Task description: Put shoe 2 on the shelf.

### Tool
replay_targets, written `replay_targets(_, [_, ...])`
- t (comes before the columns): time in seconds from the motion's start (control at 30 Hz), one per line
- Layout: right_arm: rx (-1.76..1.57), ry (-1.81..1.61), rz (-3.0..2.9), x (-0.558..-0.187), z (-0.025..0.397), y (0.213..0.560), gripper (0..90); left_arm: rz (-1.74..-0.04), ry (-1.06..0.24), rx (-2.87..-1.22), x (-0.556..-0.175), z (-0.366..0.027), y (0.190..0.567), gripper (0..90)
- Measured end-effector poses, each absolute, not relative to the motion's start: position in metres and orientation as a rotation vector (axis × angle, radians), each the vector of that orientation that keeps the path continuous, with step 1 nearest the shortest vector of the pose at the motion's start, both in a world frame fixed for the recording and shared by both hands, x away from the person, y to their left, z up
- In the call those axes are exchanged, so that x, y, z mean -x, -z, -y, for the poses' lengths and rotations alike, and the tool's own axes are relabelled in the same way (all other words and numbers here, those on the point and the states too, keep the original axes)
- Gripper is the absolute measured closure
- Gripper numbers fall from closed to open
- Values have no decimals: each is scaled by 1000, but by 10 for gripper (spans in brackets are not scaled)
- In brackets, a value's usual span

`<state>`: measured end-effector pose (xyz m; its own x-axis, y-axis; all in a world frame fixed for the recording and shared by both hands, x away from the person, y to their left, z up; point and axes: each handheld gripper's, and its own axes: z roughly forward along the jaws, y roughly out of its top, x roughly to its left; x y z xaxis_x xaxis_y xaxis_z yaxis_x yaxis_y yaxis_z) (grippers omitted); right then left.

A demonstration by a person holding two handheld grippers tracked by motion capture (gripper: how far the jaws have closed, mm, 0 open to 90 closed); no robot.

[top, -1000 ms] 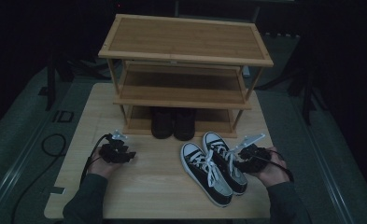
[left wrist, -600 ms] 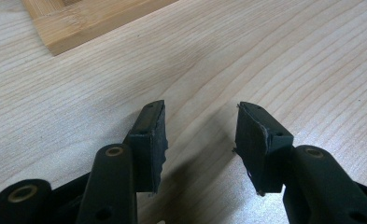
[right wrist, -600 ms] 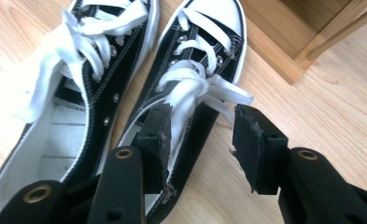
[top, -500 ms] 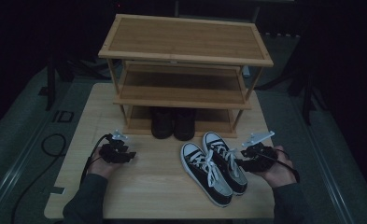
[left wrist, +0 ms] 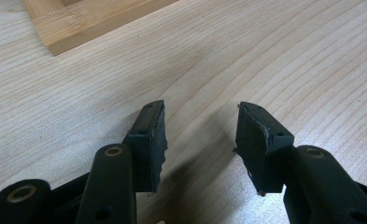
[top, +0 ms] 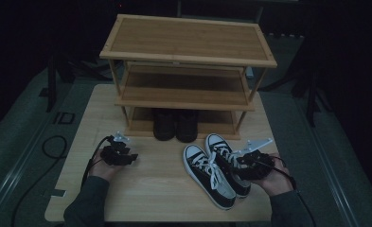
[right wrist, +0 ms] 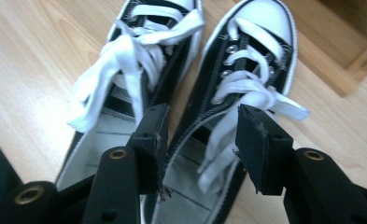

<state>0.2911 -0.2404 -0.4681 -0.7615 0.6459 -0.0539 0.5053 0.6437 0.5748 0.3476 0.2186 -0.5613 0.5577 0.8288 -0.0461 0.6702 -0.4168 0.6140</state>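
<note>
Hovering with released fingers astride the right sneaker (right wrist: 228, 102) at the tabletop's (top: 164, 189) 5 o'clock, the right gripper (right wrist: 201, 140) has grasped nothing, the left gripper (left wrist: 201, 140) idles open, and shelving the pair remains undone.

In the right gripper view the heels of both sneakers (right wrist: 218, 93) run off the bottom edge behind the jaws. In the high view the dark boots (top: 176, 125) sit half hidden under the shoe rack (top: 188, 56), details lost in shadow.
</note>
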Motion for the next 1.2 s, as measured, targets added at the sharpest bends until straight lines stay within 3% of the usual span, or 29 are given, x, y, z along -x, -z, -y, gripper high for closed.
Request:
replay_targets(0.17, [-937, -818, -2639, -287, 237, 471, 528, -1200, -356, -2206, -347, -219, 561, 531])
replay_targets(0.37, [-945, -811, -2639, -282, 233, 477, 398, -1199, -354, -2204, -348, -219, 562, 531])
replay_targets(0.73, [-1025, -796, -2647, -286, 225, 494, 285, -1198, -352, -2201, -348, -219, 562, 531])
replay_targets(0.93, [-1077, -812, -2629, -290, 223, 498, 294, -1199, -348, -2198, -348, -220, 562, 531])
replay_targets(1.2, [-1110, -765, -2608, -296, 212, 508, 450, -1199, -348, -2198, -348, -220, 562, 531])
